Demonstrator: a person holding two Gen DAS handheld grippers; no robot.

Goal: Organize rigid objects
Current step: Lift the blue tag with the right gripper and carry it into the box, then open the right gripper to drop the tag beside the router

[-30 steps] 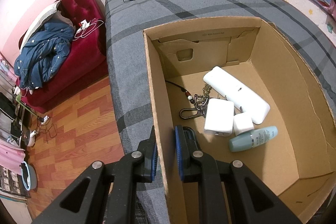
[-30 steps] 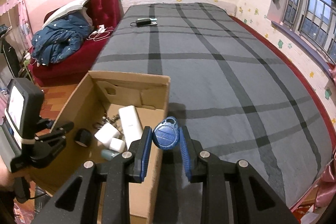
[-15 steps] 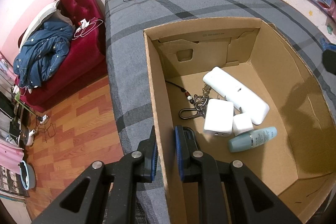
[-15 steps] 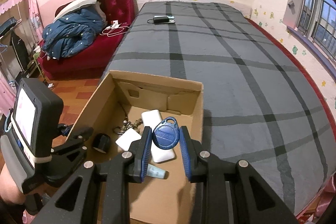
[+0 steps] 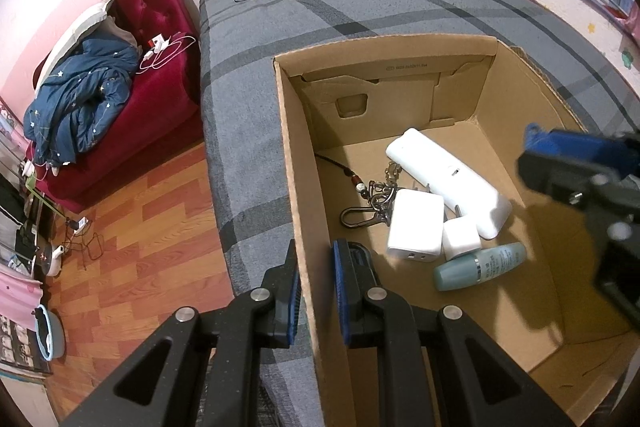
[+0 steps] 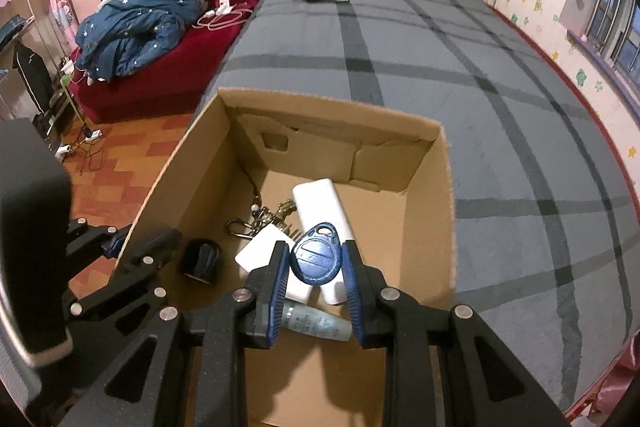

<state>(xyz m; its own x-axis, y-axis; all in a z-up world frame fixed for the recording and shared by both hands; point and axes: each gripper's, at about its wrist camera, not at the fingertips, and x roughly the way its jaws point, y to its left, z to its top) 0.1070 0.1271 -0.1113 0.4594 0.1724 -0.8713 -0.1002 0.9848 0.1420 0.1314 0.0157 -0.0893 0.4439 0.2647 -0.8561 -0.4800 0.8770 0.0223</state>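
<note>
The right gripper [image 6: 313, 269] is clamped on a blue key fob [image 6: 317, 256], held over the open cardboard box [image 6: 443, 187] that sits on the grey plaid bed [image 6: 500, 131]; the fob faces the camera flat, its loop end up and away. From the left wrist only a blue edge of that gripper [image 5: 560, 147] shows at the right border, and the fob cannot be made out there. The left gripper [image 5: 316, 291] is nearly shut on the box's left wall [image 5: 298, 187], one finger outside, one inside. Its inner finger hides most of a small black object [image 6: 202, 261], which the right view shows whole on the box floor. Inside lie a long white device [image 5: 448, 175], its long axis running from far left to near right, two white chargers [image 5: 416, 223], a keyring [image 5: 372, 203] and a teal bottle [image 5: 480, 265] lying on its side. In the right view the bottle is largely covered by the fingers.
</note>
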